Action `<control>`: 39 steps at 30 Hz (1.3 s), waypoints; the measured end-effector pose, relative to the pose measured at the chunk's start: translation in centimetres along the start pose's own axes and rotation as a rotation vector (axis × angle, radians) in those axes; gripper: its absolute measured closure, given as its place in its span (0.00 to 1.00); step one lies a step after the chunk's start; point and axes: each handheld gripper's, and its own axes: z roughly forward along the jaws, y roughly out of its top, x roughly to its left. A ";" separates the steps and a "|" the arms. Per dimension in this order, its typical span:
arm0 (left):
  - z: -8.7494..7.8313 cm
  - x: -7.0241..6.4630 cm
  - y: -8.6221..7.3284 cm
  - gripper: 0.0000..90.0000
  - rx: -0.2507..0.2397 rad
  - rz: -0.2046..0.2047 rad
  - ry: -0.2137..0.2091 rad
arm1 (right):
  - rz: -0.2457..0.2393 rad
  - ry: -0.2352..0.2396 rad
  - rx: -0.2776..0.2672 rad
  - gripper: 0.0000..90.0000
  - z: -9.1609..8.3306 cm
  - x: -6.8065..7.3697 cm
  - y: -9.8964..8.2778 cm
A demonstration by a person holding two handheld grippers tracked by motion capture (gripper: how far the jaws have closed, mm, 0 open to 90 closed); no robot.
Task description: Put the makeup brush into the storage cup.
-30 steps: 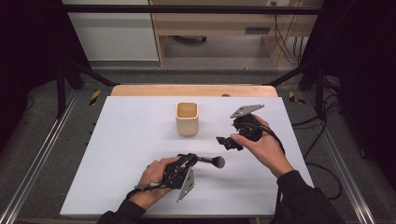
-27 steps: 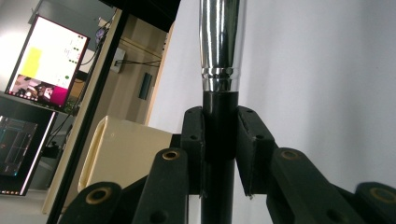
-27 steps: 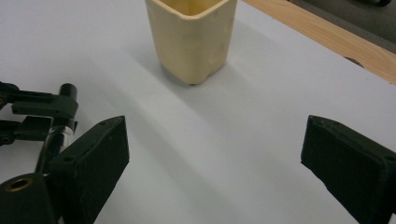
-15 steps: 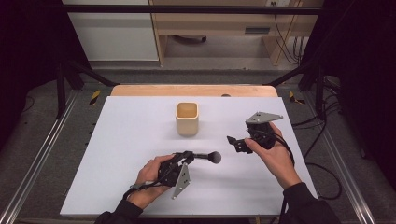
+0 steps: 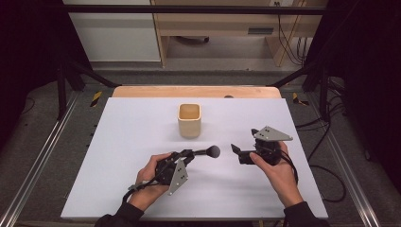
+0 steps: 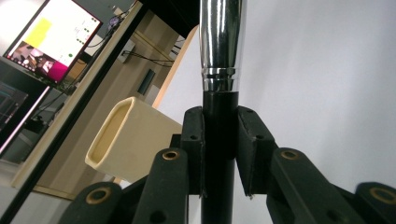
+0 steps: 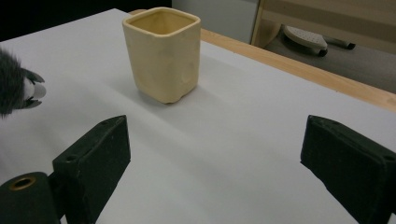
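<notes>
Table white under dark frame rails; left gripper pinches brush, right gripper spread.

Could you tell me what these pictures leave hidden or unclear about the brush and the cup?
- Brush: the left gripper view's top edge cuts off its head; the left hand-held gripper covers the handle's lower part.
- Brush bristles: right gripper view, cut by the left edge.
- Cup: high view, inside too small to judge.
</notes>
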 end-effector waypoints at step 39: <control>-1.3 4.3 -0.6 0.83 -0.094 -0.391 0.031 | 0.115 -0.009 -0.115 0.09 1.0 1.7 -4.8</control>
